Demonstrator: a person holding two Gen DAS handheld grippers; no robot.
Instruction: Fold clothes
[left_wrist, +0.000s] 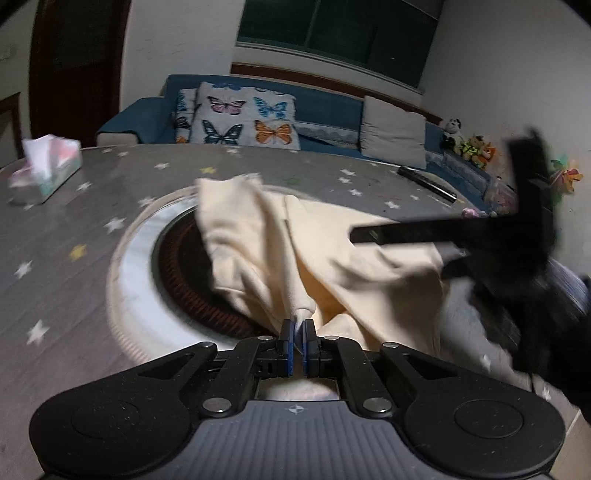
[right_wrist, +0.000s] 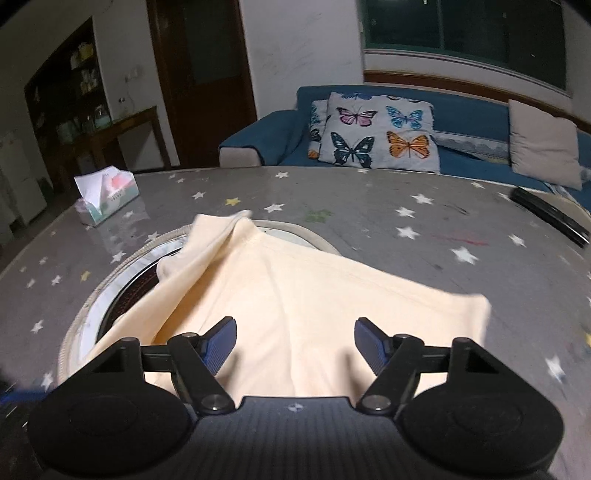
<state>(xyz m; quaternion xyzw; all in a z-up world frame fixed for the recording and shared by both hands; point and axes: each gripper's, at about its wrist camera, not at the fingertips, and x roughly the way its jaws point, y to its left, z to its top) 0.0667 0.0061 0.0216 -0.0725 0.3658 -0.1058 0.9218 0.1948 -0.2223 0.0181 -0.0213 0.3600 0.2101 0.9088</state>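
A cream garment (left_wrist: 295, 251) lies crumpled on the round star-patterned table (left_wrist: 92, 229), partly over a round white-rimmed inset (left_wrist: 129, 266) at the table's middle. My left gripper (left_wrist: 298, 328) is shut on a bunched fold of the cream garment near its close edge. In the right wrist view the cream garment (right_wrist: 303, 295) spreads flatter, and my right gripper (right_wrist: 295, 341) hovers open over its near part, nothing between the blue pads (right_wrist: 221, 343). The right gripper also shows blurred and dark in the left wrist view (left_wrist: 498, 229).
A tissue box (right_wrist: 105, 195) sits at the table's far left. A black remote (right_wrist: 550, 216) lies at the far right edge. Behind the table stands a blue sofa (right_wrist: 461, 110) with a butterfly cushion (right_wrist: 380, 133) and a grey cushion (right_wrist: 543, 144).
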